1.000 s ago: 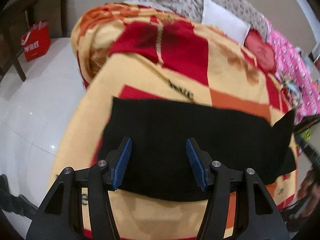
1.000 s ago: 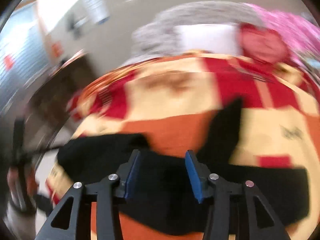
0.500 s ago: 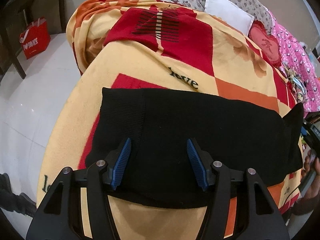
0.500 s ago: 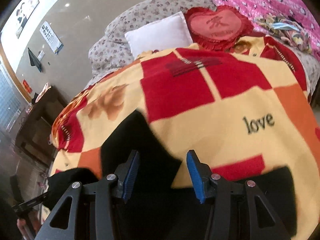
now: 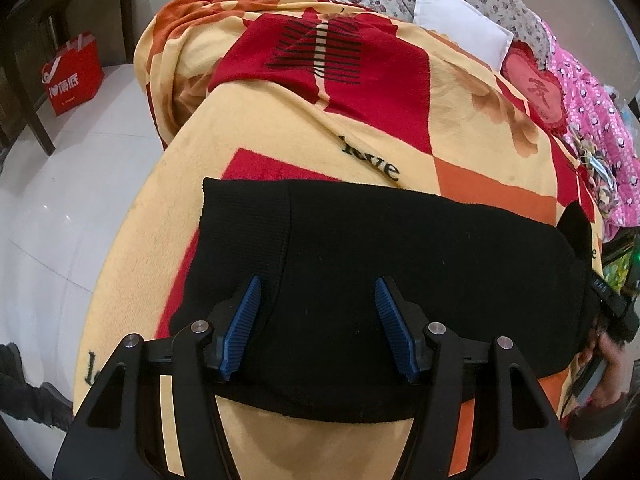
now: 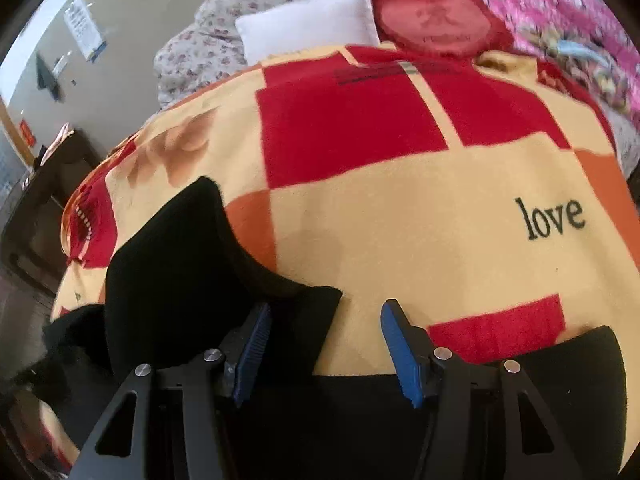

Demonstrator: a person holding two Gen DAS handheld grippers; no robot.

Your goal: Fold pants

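- Far left in the left wrist view, a red bag [image 5: 72, 76] stands on the white floor [image 5: 60, 208] beside a dark wooden table leg [image 5: 24, 92].
- The blanket [image 5: 280, 128], checked red, yellow and orange with the word "love", covers the bed.
- The black pants [image 5: 400, 264] lie flat on the near part of the blanket, long axis running left to right across the view; a ribbed band [image 5: 244, 236] forms the left end.
- The left gripper [image 5: 318, 330] hovers over the near edge of the pants, blue fingers [image 5: 240, 332] spread wide, holding nothing.
- At the right end, a corner of the pants [image 5: 576, 232] stands up off the blanket.
- In the right wrist view, that raised black flap [image 6: 180, 248] points away toward the far left.
- The right gripper [image 6: 326, 350] has its fingers [image 6: 400, 352] wide apart with nothing between them; the left one is just beside the flap.
- A white pillow [image 6: 308, 28] and a red heart cushion [image 6: 436, 24] lie at the far end.
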